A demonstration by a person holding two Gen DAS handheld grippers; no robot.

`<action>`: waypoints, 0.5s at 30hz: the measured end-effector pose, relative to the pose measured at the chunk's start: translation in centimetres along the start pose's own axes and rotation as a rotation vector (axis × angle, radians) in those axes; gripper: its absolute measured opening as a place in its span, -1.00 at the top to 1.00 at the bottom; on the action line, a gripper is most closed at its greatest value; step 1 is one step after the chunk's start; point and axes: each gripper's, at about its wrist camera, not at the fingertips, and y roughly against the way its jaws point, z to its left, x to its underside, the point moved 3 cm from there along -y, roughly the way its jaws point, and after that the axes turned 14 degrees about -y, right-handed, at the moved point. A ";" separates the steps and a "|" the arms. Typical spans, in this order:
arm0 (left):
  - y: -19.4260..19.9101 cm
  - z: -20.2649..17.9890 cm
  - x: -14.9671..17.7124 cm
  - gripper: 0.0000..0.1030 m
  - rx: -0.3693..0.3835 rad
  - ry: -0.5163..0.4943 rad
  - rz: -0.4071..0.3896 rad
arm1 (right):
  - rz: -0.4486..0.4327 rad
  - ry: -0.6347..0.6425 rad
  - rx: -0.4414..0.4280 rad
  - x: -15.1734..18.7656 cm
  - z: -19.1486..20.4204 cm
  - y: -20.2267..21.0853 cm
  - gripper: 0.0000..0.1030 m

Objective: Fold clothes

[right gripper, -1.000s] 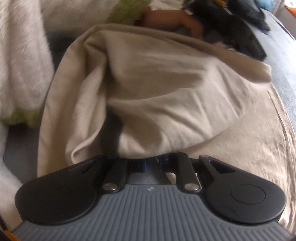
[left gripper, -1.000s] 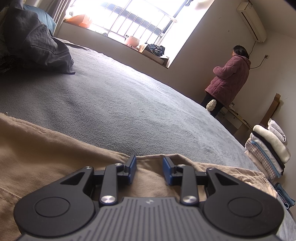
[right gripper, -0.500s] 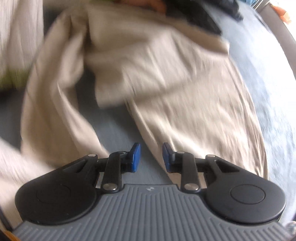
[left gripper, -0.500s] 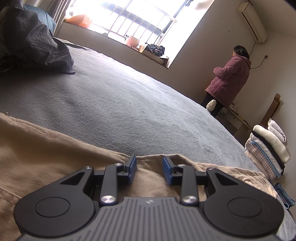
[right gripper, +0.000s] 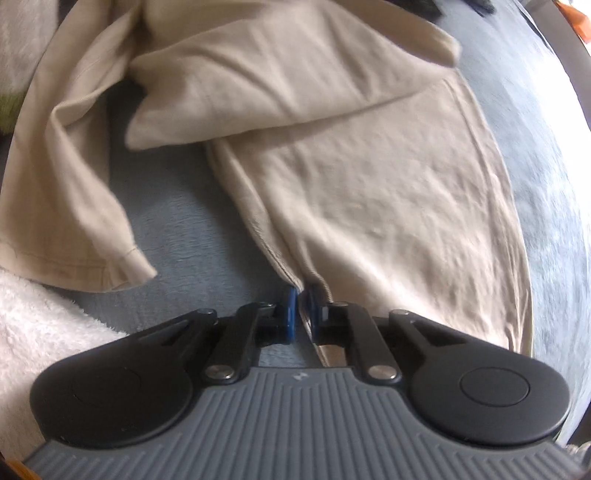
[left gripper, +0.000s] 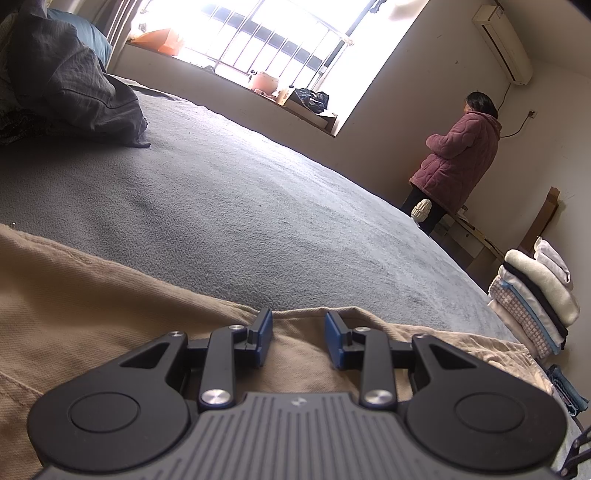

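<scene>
A wide bed (left gripper: 229,206) with a grey, fleecy cover fills most of the room. The beige trousers (right gripper: 369,192) lie spread on it, one leg folded over the other near 12 o'clock in the right wrist view.

The right hand-held gripper (right gripper: 301,306) points steeply down at the bed and is clenched on the seamed edge of one trouser leg; the blue pads press on the cloth. A white fluffy garment (right gripper: 48,325) lies at 8 o'clock, touching the trousers.

The left hand-held gripper (left gripper: 298,336) rests low over the trousers (left gripper: 74,314), near their edge. Its jaws stand apart, released, with the cloth under them and not pinched.

In the left wrist view, a dark grey pillow (left gripper: 74,81) lies on the bed at 10 o'clock. A bright window (left gripper: 280,33) with bars is at 12 o'clock, with small things on its sill. A person in a pink padded jacket (left gripper: 461,155) stands by the wall at 2 o'clock, under an air conditioner (left gripper: 504,44). A stack of folded clothes (left gripper: 535,295) sits at 3 o'clock by the bed's edge.
</scene>
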 end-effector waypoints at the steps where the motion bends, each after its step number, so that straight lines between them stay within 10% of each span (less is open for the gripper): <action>1: 0.0 0.0 0.0 0.36 0.000 0.000 0.000 | 0.005 0.002 -0.002 0.0 0.0 -0.1 0.94; 15: 0.1 -0.1 0.1 0.36 0.001 0.001 0.000 | 0.057 0.037 -0.056 0.0 2.7 0.9 0.96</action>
